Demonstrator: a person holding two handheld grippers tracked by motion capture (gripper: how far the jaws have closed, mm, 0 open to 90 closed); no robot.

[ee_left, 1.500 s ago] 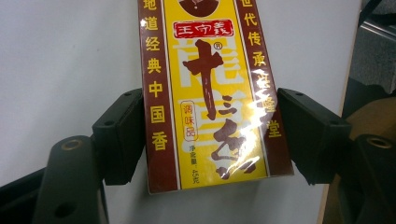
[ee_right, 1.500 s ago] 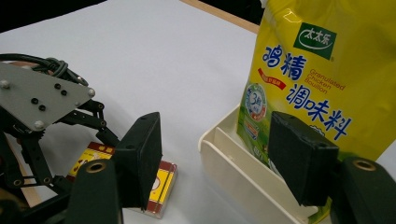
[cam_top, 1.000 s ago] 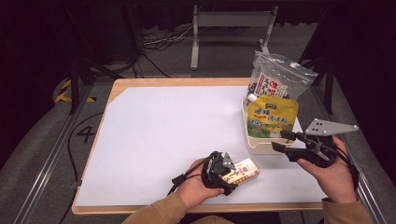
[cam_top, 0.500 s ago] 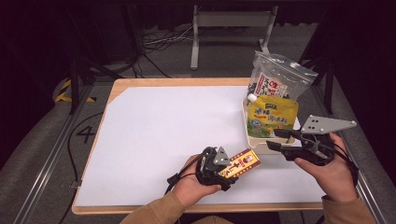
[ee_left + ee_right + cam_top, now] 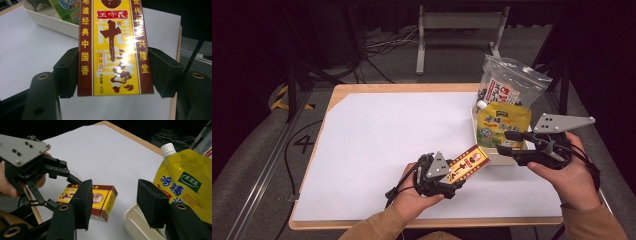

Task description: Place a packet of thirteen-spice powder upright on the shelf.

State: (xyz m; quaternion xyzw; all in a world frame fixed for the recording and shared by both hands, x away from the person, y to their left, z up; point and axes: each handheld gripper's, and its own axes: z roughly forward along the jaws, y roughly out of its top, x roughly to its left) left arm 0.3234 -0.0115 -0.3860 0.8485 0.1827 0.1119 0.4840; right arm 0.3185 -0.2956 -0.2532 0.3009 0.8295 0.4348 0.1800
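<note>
Clearly the yellow and dark-red seasoning box is in hand: the left gripper pinches it by its long sides, jaws pressed against both, and holds it lifted above the white-covered table near the front edge, its far end pointing toward the white tray at the right edge. By my judgement the pick-up is done; carrying the box over and setting it into the tray is left. The right gripper hovers at the tray's front rim with jaws spread and nothing between them. On the box one reads 王守義, 十三香, 调味品 and 地道经典中国香. In the tray stands a yellow spouted pouch marked 太太乐, 鸡精 and "Granulated Chicken", with a clear printed bag behind it.
</note>
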